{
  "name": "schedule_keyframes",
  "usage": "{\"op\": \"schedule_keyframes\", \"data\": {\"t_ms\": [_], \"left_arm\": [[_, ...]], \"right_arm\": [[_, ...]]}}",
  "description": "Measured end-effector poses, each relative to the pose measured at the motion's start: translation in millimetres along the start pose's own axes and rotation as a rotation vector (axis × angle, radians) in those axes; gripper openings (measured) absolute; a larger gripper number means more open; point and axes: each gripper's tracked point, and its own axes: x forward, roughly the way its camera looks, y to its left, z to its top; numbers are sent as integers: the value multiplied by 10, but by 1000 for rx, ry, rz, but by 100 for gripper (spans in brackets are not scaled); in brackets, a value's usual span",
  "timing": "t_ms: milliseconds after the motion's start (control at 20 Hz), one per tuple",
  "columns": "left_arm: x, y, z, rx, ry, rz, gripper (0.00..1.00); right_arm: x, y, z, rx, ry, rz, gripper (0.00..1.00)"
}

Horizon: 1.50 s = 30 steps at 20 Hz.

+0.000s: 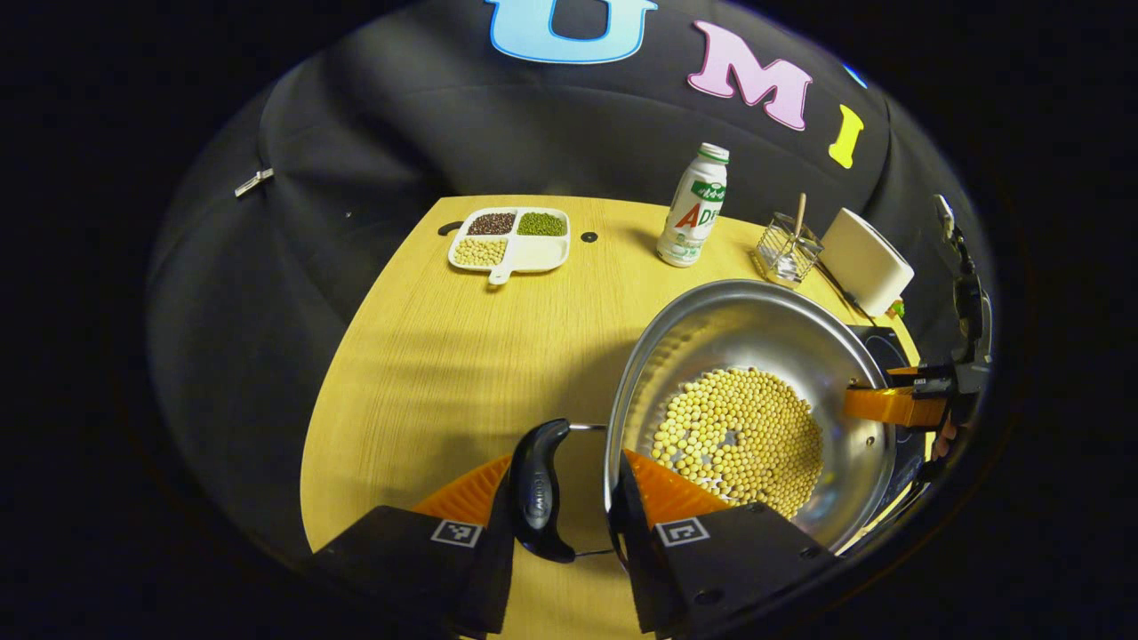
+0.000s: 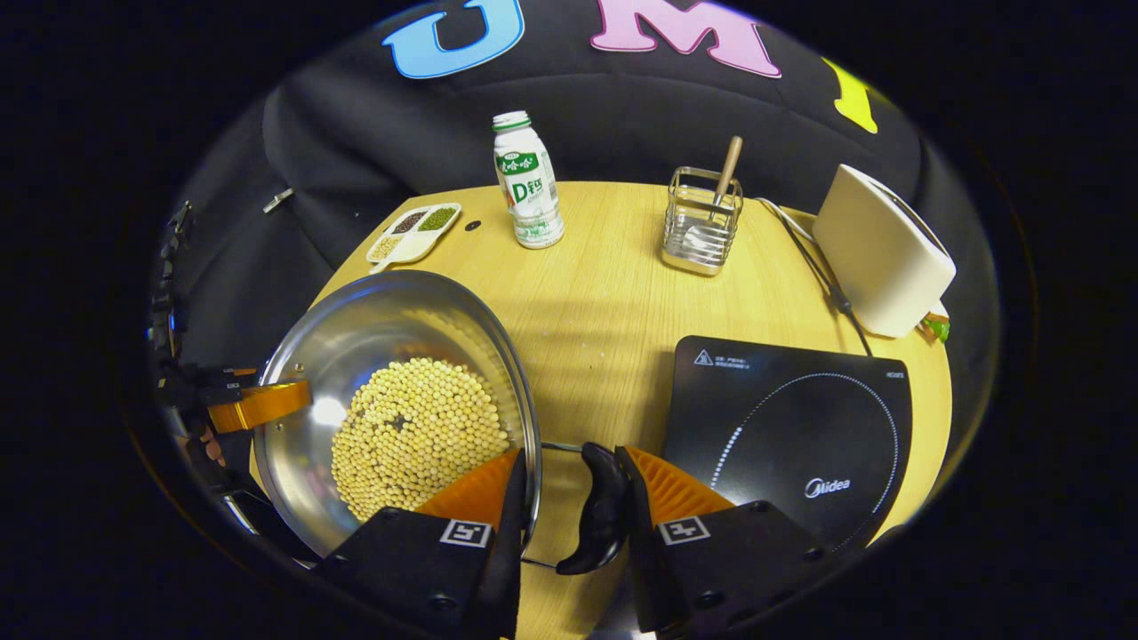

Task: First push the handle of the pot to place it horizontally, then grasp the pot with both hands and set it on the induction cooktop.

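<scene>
The pot [image 1: 756, 400] is a wide steel one with a layer of yellow beans [image 1: 738, 440] across its bottom, and it is held at both sides at once. In the left gripper view the left gripper [image 1: 573, 498] has its jaws set astride the pot's wall: one orange finger sits inside the rim above the beans, the other outside, with the black handle [image 1: 538, 489] standing between them. Whether both fingers actually press cannot be told. The right gripper [image 2: 569, 502] mirrors this on the opposite side, one finger inside the rim, the other beyond the right-hand handle [image 2: 600, 507]; its clamp is equally unclear. Straddling rim and handle on both sides probably lets the load be shared and keeps the pot level, so the beans do not slide or spill.

The pot appears tilted and may already be off the worktop [image 2: 605, 311], though contact underneath is hidden. It sits toward the near edge, just beside the induction cooktop [image 2: 791, 427], which lies at the near right corner with its black glass bare. The handle-pushing step looks done; what remains is a short sideways carry onto the marked ring.

A bottle [image 2: 527, 182], a wire holder [image 2: 702, 222] with a wooden-handled utensil and a white appliance [image 2: 880, 249] stand along the far edge, and a divided dish [image 2: 413, 233] at the far left corner, all well apart from that path.
</scene>
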Motion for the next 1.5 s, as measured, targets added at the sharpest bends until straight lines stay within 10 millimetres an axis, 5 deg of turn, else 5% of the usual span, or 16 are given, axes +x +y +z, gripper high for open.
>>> {"op": "schedule_keyframes", "data": {"t_ms": [250,550,950,1500], "left_arm": [[-336,-399,114,13,-12,-7,56],[-463,-1133,171,43,-2,-25,56],[-267,-2151,309,98,0,-88,56],[316,-3059,250,119,45,-117,56]], "right_arm": [[-441,-294,47,8,-7,-10,53],[-834,-954,-35,50,7,-35,53],[-1098,-1954,-75,90,4,-81,53],[-890,-2942,-273,142,57,-108,53]]}}
